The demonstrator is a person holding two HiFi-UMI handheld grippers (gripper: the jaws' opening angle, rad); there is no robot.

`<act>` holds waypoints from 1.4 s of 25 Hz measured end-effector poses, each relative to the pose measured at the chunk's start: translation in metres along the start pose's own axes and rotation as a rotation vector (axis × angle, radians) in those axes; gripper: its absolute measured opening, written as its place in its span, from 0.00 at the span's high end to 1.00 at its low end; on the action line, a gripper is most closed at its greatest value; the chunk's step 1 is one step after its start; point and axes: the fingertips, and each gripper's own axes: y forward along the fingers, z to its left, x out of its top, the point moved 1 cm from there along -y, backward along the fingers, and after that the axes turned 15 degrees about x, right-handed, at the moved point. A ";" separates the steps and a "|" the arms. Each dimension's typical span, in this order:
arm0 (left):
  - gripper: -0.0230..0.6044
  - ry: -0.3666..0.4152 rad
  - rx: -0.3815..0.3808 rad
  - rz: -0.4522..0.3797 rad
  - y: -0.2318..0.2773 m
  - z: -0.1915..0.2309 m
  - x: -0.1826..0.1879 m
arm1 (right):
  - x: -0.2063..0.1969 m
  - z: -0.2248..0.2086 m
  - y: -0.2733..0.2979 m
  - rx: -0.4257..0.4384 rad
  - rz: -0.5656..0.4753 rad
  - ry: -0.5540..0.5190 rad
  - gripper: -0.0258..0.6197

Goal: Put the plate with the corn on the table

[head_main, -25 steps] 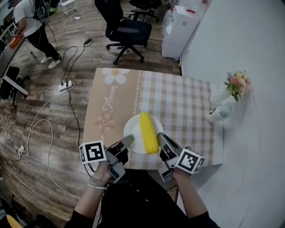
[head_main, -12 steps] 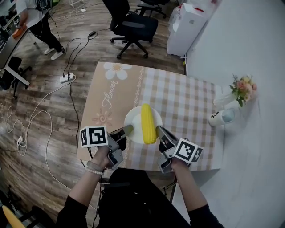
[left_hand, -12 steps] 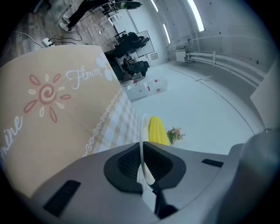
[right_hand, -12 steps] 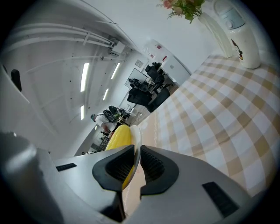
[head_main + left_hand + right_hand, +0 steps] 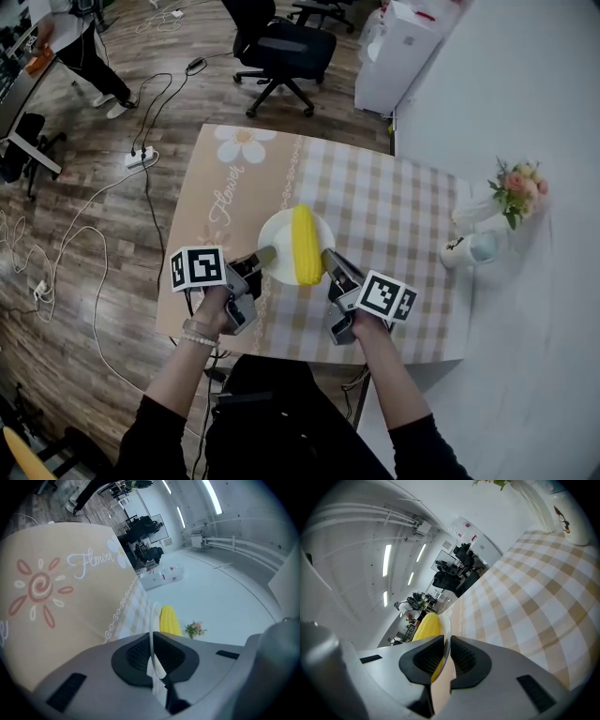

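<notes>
A white plate point(image 5: 277, 234) carrying a yellow corn cob point(image 5: 305, 244) is over the middle of the table point(image 5: 394, 216), which has a checked and flower-print cloth. My left gripper point(image 5: 265, 255) is shut on the plate's left rim, and my right gripper point(image 5: 328, 257) is shut on its right rim. In the left gripper view the rim point(image 5: 153, 616) runs between the dark pads, with the corn point(image 5: 169, 620) beyond. In the right gripper view the rim point(image 5: 446, 632) sits between the pads beside the corn point(image 5: 427, 625). Whether the plate touches the cloth cannot be told.
A white vase with flowers point(image 5: 514, 188) and a white mug point(image 5: 461, 249) stand near the table's right edge. A white wall runs along the right. On the wood floor lie cables point(image 5: 141, 159), and an office chair point(image 5: 281, 52) and a white cabinet point(image 5: 398, 47) stand beyond the table. A person point(image 5: 70, 37) stands far left.
Both grippers have carried the plate with the corn forward over the table, away from its near edge. Their hold on the two rims is unchanged.
</notes>
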 end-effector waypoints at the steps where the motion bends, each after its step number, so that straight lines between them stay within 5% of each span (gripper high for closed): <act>1: 0.93 -0.005 0.001 0.000 0.003 0.002 0.001 | 0.001 -0.003 0.002 -0.006 0.007 -0.003 0.85; 20: 0.93 0.026 0.089 0.052 0.069 0.048 0.015 | 0.000 -0.084 0.033 -0.132 0.137 -0.039 0.82; 35: 0.92 0.043 0.172 0.100 0.085 0.058 0.016 | 0.002 -0.105 0.038 -0.227 0.217 0.006 0.81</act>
